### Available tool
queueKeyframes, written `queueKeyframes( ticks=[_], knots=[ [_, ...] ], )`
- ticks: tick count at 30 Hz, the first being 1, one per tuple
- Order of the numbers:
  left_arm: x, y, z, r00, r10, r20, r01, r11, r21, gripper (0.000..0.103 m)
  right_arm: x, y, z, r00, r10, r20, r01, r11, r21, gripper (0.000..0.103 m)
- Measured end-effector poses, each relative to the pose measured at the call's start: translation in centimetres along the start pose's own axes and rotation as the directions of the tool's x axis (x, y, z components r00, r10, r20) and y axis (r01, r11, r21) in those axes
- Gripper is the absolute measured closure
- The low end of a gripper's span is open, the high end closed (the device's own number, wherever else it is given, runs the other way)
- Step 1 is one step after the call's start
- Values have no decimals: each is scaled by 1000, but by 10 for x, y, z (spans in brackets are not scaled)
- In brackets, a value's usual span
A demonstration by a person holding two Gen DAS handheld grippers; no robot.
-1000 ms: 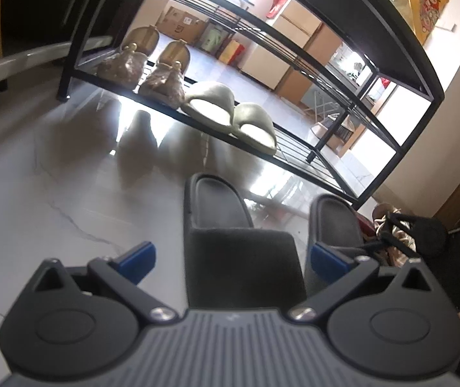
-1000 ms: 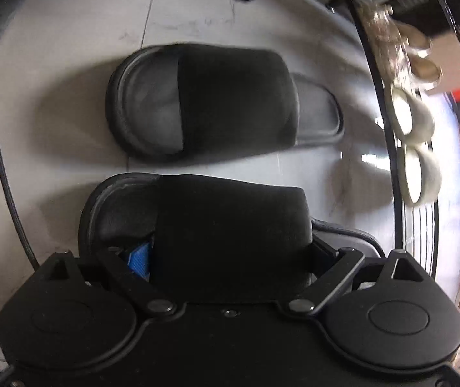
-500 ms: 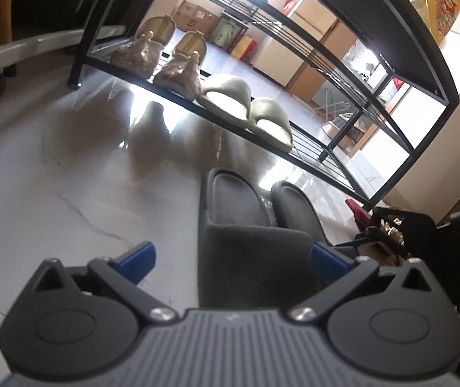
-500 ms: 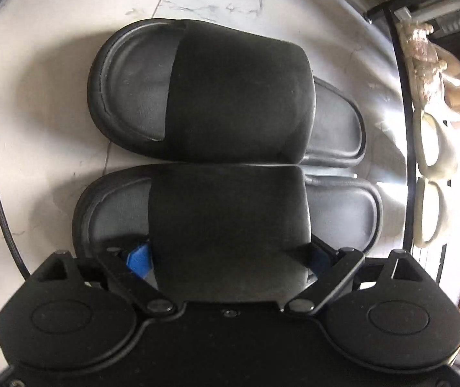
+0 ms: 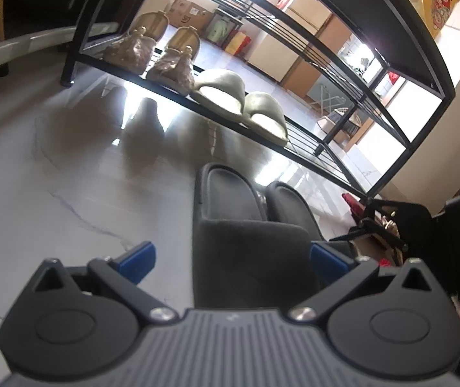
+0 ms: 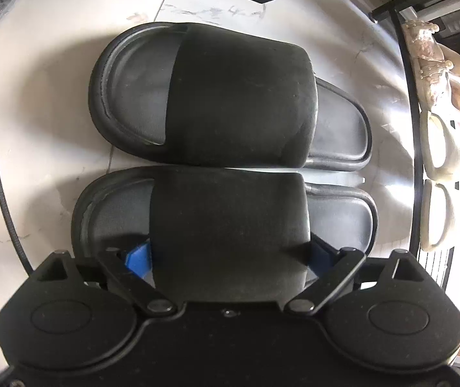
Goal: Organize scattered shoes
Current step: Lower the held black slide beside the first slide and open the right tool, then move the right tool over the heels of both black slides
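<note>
Right wrist view: right gripper (image 6: 228, 258) jaws clamped on near black slide (image 6: 226, 222) strap, touching far slide (image 6: 230, 100). Left gripper (image 5: 230, 258) jaws apart, straddling strap. Step: pairing; next, lift to shoe rack (image 5: 307, 158).

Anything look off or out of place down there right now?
Nothing damaged or spilled. The two black slides sit side by side, touching, on the floor in front of the rack, not on it, while the beige slippers and gold heels are shelved.

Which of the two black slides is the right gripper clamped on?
The near black slide, with the right gripper closed across its strap. The far black slide lies free beside it on the floor, edges touching.
</note>
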State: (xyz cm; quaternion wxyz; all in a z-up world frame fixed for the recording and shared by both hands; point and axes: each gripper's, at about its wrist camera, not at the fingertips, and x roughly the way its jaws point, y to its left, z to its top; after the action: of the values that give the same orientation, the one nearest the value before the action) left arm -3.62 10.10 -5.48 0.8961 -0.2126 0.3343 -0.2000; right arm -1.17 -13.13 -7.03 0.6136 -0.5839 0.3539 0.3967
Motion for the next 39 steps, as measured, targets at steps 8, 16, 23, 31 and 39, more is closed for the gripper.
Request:
queueKeyframes(
  ticks=[8, 16, 23, 31, 39],
  knots=[
    [0, 2, 1, 1000, 2, -3, -2, 1000, -7, 1, 39, -26, 29, 1000, -20, -2, 20, 1000, -4, 6],
    [-1, 1, -1, 1000, -14, -12, 14, 1000, 0, 1, 36, -27, 37, 999, -49, 18, 48, 998, 43, 5],
    [-2, 7, 0, 1000, -3, -15, 2, 999, -43, 1, 23, -33, 45, 995, -73, 73, 62, 988, 143, 1],
    [-4, 6, -2, 1000, 1, -14, -1, 999, -35, 1, -11, -29, 29, 982, -126, 142, 67, 930, 361, 0],
    [-7, 5, -2, 1000, 21, 0, -21, 1000, -20, 1, -69, -22, -26, 948, -259, 187, 32, 659, 752, 0]
  ],
)
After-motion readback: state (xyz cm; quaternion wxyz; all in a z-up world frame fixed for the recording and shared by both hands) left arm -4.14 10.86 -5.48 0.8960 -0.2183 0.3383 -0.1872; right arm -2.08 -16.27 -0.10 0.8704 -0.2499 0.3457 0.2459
